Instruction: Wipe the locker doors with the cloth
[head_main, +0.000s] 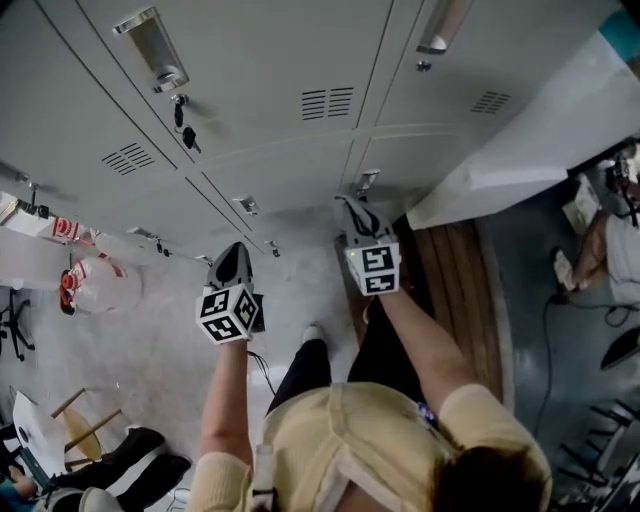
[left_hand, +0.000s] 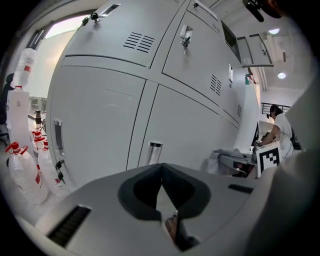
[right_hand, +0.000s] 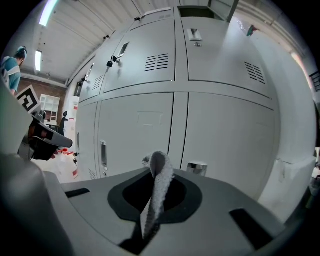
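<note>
The grey locker doors (head_main: 270, 90) fill the wall ahead of me and show in both gripper views (left_hand: 100, 115) (right_hand: 140, 125). My right gripper (head_main: 357, 215) is shut on a grey-white cloth (right_hand: 157, 182), which sticks up between its jaws. It points at the lower doors close to a recessed handle (right_hand: 197, 167), a short way off the metal. My left gripper (head_main: 235, 258) hangs lower and to the left, also short of the doors. Its jaws (left_hand: 161, 172) are shut with nothing between them, near another handle (left_hand: 154, 151).
Keys hang from a lock (head_main: 183, 120) on an upper door. Water bottles (head_main: 95, 285) (left_hand: 22, 170) stand on the floor at the left. A wooden bench (head_main: 455, 290) and a white board (head_main: 540, 130) lie at the right, a seated person (head_main: 615, 240) beyond them.
</note>
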